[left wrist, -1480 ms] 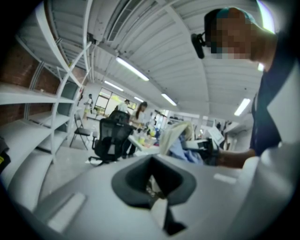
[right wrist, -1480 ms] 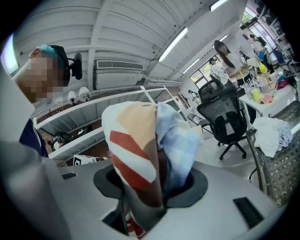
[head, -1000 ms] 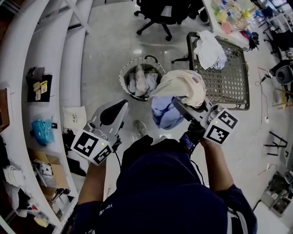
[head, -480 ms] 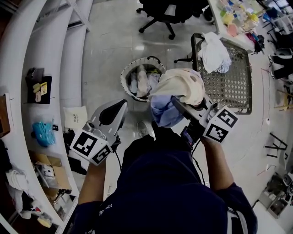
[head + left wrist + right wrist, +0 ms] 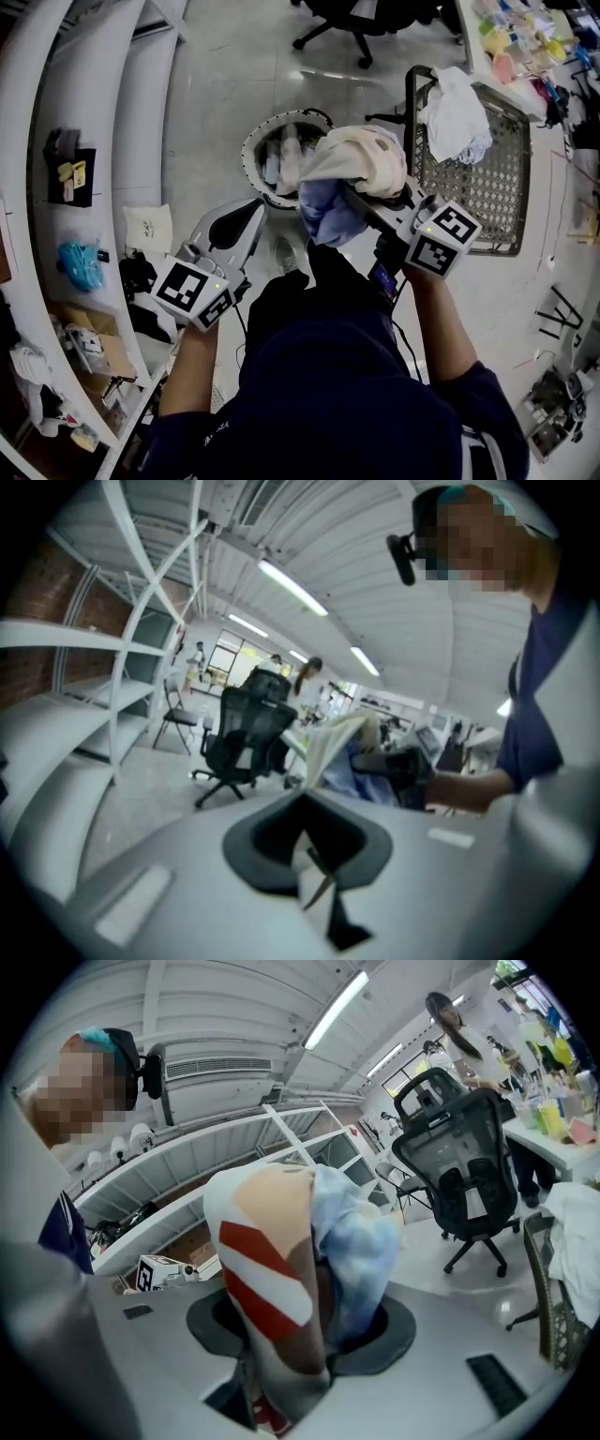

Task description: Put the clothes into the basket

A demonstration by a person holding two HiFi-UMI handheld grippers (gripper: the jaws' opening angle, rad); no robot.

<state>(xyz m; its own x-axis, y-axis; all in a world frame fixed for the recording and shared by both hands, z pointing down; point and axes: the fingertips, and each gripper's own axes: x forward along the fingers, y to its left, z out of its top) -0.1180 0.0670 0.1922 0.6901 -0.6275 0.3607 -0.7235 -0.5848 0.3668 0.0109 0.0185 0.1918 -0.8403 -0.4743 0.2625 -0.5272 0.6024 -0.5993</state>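
My right gripper (image 5: 354, 194) is clamped on a bundle of clothes (image 5: 366, 161), with the fabric packed between its jaws. The top piece is a cream garment, crumpled into a soft mound. Beneath it hangs a light blue garment (image 5: 328, 214) in loose folds. In the right gripper view, the cream piece (image 5: 267, 1269) carries broad red and white diagonal stripes over a tan patch. The blue piece (image 5: 364, 1241) sits just beside it, pale and mottled. Both rise out of the dark pads and hide the tips.

From my head view, the bundle hangs in the air at the right rim of the round basket (image 5: 247, 157), partly covering that rim. The basket stands on the pale floor and already holds some light-coloured laundry (image 5: 283, 164).

My left gripper (image 5: 251, 214) is empty, with its jaws together and nothing between them. It is held low to the left of the basket, well apart from the bundle. To the right stands a mesh rack (image 5: 487, 183) with a white garment (image 5: 457, 112) lying on it.
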